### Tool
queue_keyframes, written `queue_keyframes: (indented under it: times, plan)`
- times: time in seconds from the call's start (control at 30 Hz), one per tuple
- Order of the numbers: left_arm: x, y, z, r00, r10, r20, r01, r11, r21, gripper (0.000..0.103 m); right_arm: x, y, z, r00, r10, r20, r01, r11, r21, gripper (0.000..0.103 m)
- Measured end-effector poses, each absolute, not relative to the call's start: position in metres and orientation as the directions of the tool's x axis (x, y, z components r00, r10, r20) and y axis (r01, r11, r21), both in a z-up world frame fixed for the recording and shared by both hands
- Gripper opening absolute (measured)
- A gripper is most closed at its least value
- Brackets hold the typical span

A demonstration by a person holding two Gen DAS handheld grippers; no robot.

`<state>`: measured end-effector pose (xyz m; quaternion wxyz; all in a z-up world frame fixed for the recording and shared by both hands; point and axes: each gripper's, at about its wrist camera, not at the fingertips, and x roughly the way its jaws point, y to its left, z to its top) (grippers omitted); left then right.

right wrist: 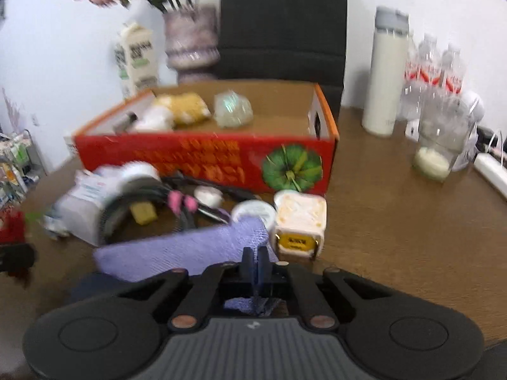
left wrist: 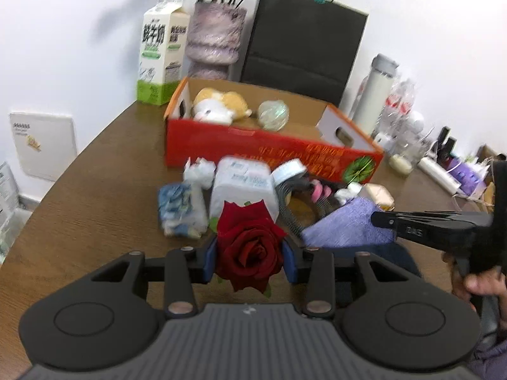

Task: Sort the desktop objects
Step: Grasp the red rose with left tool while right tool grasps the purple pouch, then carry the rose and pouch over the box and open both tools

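Left gripper (left wrist: 250, 259) is clamped on the red rose (left wrist: 250, 247), held above the table (left wrist: 95, 196) in front of the orange box (left wrist: 269, 152). Right gripper (right wrist: 256, 261) has its fingers pinched together on the purple cloth's (right wrist: 190, 250) near edge. I'd lift the rose clear over the tissue pack (left wrist: 242, 186) and box wall, dropping it in the bare patch beside the plush toy (left wrist: 218, 104). Clutter's tight: tape roll (left wrist: 290, 169), cables, yellow container (right wrist: 299, 218).
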<state>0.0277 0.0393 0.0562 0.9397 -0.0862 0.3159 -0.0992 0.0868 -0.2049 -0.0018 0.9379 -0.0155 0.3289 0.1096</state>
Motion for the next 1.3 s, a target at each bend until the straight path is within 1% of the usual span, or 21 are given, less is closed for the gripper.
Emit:
queue_keyframes:
  times: [0.1,0.2,0.3,0.37,0.47,0.5,0.57,0.67,0.77,0.8,0.9,0.93,0.97,1.0,1.03,1.07,1.1,1.13,1.2,1.27,1.3]
  plan:
    - [0.029,0.039,0.081,0.814,-0.300,-0.497,0.202,0.949,-0.242,0.041,0.061,-0.205,0.035,0.845,0.199,-0.497,-0.223,0.975,0.011,0.001]
    - [0.042,0.040,0.110,0.849,-0.307,-0.431,0.228,0.947,-0.227,0.041,0.046,-0.208,0.079,0.912,0.210,-0.353,-0.224,0.975,0.002,0.001]
    - [0.067,0.032,0.139,0.874,-0.301,-0.382,0.247,0.951,-0.185,0.041,0.050,-0.206,0.116,0.933,0.242,-0.265,-0.268,0.961,-0.068,0.001]
    - [0.095,0.024,0.156,0.872,-0.309,-0.380,0.268,0.950,-0.159,0.041,0.067,-0.201,0.138,0.945,0.238,-0.223,-0.274,0.950,-0.147,0.001]
    - [0.156,0.015,0.162,0.829,-0.346,-0.439,0.317,0.938,-0.141,0.042,0.118,-0.190,0.158,0.928,0.267,-0.259,-0.328,0.916,-0.232,0.001]
    - [0.177,0.012,0.161,0.810,-0.366,-0.458,0.341,0.929,-0.140,0.042,0.139,-0.184,0.158,0.919,0.268,-0.288,-0.346,0.900,-0.267,0.001]
    - [0.219,0.005,0.150,0.782,-0.322,-0.533,0.312,0.943,-0.111,0.041,0.182,-0.172,0.152,0.892,0.259,-0.371,-0.380,0.874,-0.303,0.001]
    - [0.270,-0.003,0.128,0.744,-0.254,-0.619,0.280,0.958,-0.057,0.040,0.236,-0.154,0.127,0.856,0.217,-0.470,-0.410,0.838,-0.359,0.001]
    - [0.308,-0.008,0.100,0.672,-0.237,-0.701,0.267,0.961,-0.069,0.040,0.280,-0.142,0.095,0.788,0.208,-0.579,-0.496,0.772,-0.398,0.001]
    - [0.319,-0.010,0.092,0.649,-0.227,-0.726,0.256,0.964,-0.073,0.040,0.294,-0.137,0.085,0.774,0.188,-0.604,-0.511,0.750,-0.421,0.001]
    - [0.340,-0.016,0.071,0.602,-0.202,-0.772,0.249,0.967,-0.058,0.041,0.331,-0.122,0.056,0.762,0.097,-0.640,-0.507,0.705,-0.496,0.001]
    - [0.344,-0.017,0.065,0.595,-0.197,-0.779,0.249,0.967,-0.054,0.046,0.341,-0.118,0.046,0.754,0.069,-0.653,-0.506,0.696,-0.510,0.002]
    - [0.348,-0.018,0.063,0.593,-0.183,-0.784,0.237,0.970,-0.047,0.048,0.350,-0.116,0.037,0.752,0.046,-0.658,-0.502,0.687,-0.525,0.002]
    - [0.352,-0.019,0.061,0.591,-0.174,-0.788,0.227,0.973,-0.044,0.052,0.359,-0.114,0.029,0.754,0.023,-0.657,-0.494,0.679,-0.543,0.004]
    - [0.355,-0.019,0.062,0.589,-0.179,-0.788,0.224,0.973,-0.054,0.056,0.367,-0.113,0.021,0.757,-0.008,-0.653,-0.477,0.676,-0.562,0.013]
    - [0.356,-0.017,0.064,0.591,-0.193,-0.784,0.224,0.972,-0.071,0.057,0.373,-0.113,0.013,0.756,-0.041,-0.653,-0.461,0.674,-0.577,0.017]
    - [0.355,-0.015,0.067,0.591,-0.207,-0.779,0.224,0.971,-0.088,0.060,0.377,-0.113,0.008,0.752,-0.061,-0.657,-0.453,0.676,-0.581,0.019]
    - [0.355,-0.011,0.070,0.592,-0.226,-0.774,0.229,0.968,-0.107,0.064,0.379,-0.116,0.008,0.750,-0.065,-0.659,-0.439,0.696,-0.568,0.019]
    - [0.355,-0.005,0.080,0.606,-0.245,-0.757,0.225,0.965,-0.132,0.069,0.382,-0.127,0.020,0.748,-0.036,-0.663,-0.401,0.771,-0.494,0.021]
    - [0.357,0.001,0.091,0.623,-0.233,-0.747,0.206,0.970,-0.131,0.076,0.385,-0.139,0.038,0.743,-0.005,-0.670,-0.353,0.847,-0.398,0.031]
    - [0.357,0.004,0.096,0.635,-0.217,-0.742,0.186,0.974,-0.126,0.089,0.385,-0.145,0.048,0.737,0.010,-0.675,-0.323,0.884,-0.339,0.043]
